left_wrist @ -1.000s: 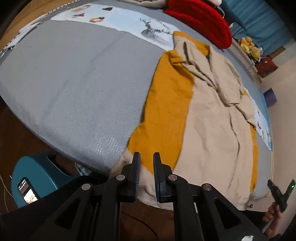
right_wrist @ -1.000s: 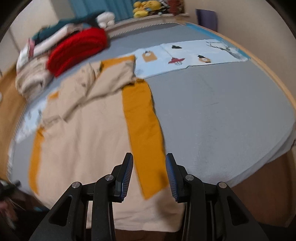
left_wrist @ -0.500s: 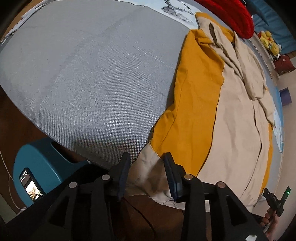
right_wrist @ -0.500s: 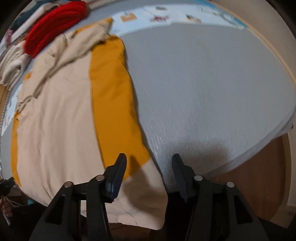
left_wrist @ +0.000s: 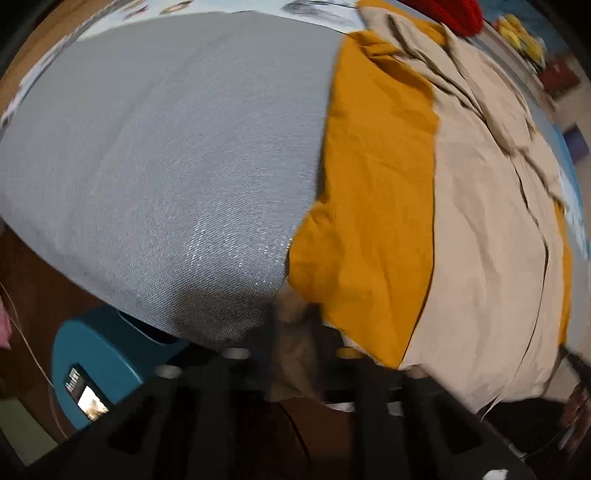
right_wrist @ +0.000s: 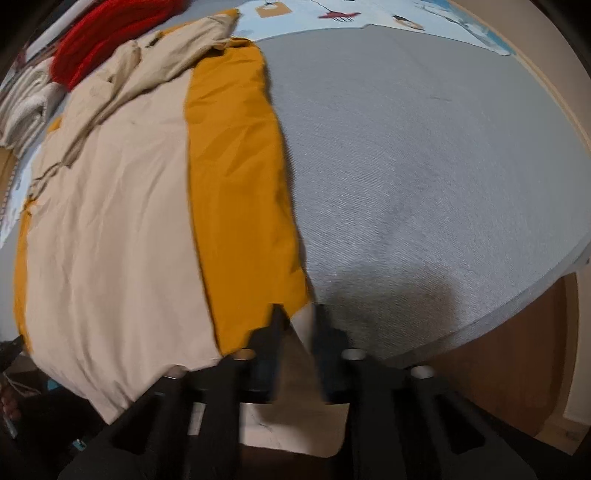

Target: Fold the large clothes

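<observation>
A large beige garment (left_wrist: pixel 480 240) with mustard-orange side bands (left_wrist: pixel 369 184) lies spread flat on a grey bed (left_wrist: pixel 166 147). In the left wrist view my left gripper (left_wrist: pixel 293 325) points steeply down at the near hem corner beside an orange band. Its jaws are closing, with beige cloth pinched between them. In the right wrist view the garment (right_wrist: pixel 110 221) fills the left half. There my right gripper (right_wrist: pixel 300 325) sits at the hem corner under the orange band (right_wrist: pixel 236 184). Its jaws are closing too, and pale cloth fills the narrow gap. Both views are blurred.
Bare grey bed cover (right_wrist: pixel 406 147) stretches beside the garment. A red knit (right_wrist: pixel 103 44) and folded cream cloths (right_wrist: pixel 22 107) lie at the far end, near a printed light-blue sheet (right_wrist: pixel 332 14). A teal stool (left_wrist: pixel 92 350) with a phone (left_wrist: pixel 86 395) stands on the wooden floor (right_wrist: pixel 517 350).
Both grippers came down to the hem at the bed's near edge. Their jaws spread over the beige corners half a second ago and have now closed on the cloth.
</observation>
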A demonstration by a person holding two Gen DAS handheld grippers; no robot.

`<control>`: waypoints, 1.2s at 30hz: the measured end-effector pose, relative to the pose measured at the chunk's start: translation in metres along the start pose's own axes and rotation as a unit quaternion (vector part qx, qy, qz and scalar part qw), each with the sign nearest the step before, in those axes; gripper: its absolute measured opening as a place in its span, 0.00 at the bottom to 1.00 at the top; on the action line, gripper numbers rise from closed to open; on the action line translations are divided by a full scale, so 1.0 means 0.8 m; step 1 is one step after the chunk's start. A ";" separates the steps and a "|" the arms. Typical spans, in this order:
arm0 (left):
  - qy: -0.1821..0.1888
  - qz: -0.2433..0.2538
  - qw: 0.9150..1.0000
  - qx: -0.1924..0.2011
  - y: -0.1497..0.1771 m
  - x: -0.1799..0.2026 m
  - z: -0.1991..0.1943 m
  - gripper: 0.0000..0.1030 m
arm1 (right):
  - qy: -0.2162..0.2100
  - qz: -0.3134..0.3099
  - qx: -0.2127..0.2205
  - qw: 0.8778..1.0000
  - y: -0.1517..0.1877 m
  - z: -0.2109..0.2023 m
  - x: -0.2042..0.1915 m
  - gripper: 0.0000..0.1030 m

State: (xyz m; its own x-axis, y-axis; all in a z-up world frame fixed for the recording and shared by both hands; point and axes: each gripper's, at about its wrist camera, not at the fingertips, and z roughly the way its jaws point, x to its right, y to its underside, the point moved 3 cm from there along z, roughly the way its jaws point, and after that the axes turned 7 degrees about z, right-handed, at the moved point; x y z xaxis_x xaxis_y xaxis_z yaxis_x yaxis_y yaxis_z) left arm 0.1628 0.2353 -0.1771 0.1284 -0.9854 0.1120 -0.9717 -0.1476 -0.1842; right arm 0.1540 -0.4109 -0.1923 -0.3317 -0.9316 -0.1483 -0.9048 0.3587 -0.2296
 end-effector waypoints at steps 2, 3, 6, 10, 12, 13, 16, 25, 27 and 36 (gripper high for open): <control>0.000 0.007 1.000 0.008 0.004 0.002 -0.010 0.07 | -0.013 0.003 0.011 1.000 0.000 -0.011 -0.002 0.07; 0.007 0.005 1.000 0.011 0.006 0.001 -0.013 0.07 | -0.020 0.008 0.015 1.000 0.000 -0.016 -0.001 0.07; 0.025 -0.011 1.000 0.003 0.008 -0.005 -0.012 0.07 | -0.028 0.020 0.011 0.999 0.000 -0.017 0.006 0.07; 0.014 -0.021 1.000 -0.019 0.012 -0.012 0.002 0.14 | -0.018 0.026 -0.025 0.999 0.008 0.003 0.010 0.14; 0.007 -0.015 1.000 -0.019 0.012 -0.010 0.003 0.14 | -0.012 0.020 -0.028 0.999 0.005 0.009 0.007 0.15; 0.005 -0.013 1.000 -0.019 0.012 -0.010 0.002 0.14 | -0.009 0.015 -0.028 0.999 0.007 0.009 0.006 0.16; 0.000 -0.006 1.000 -0.018 0.013 -0.008 0.002 0.14 | 0.000 0.003 -0.027 1.000 0.009 0.010 0.002 0.17; -0.003 0.031 0.999 0.012 0.010 0.014 -0.025 0.04 | -0.020 0.008 -0.007 1.000 0.006 -0.005 -0.005 0.04; 0.012 0.043 0.999 0.027 0.008 0.024 -0.043 0.03 | -0.036 0.013 0.008 0.999 0.006 -0.025 -0.004 0.03; 0.074 0.081 0.989 0.096 -0.011 0.049 -0.147 0.03 | -0.120 0.010 0.083 0.989 -0.002 -0.133 -0.012 0.03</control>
State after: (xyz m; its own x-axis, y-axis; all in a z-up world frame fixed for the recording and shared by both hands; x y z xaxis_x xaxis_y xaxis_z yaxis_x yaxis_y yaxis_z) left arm 0.1533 0.2077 -0.0565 -0.0696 -0.9763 0.2049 -0.9196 -0.0168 -0.3925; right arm 0.1302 -0.4084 -0.0877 -0.2591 -0.8908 -0.3733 -0.8355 0.4006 -0.3760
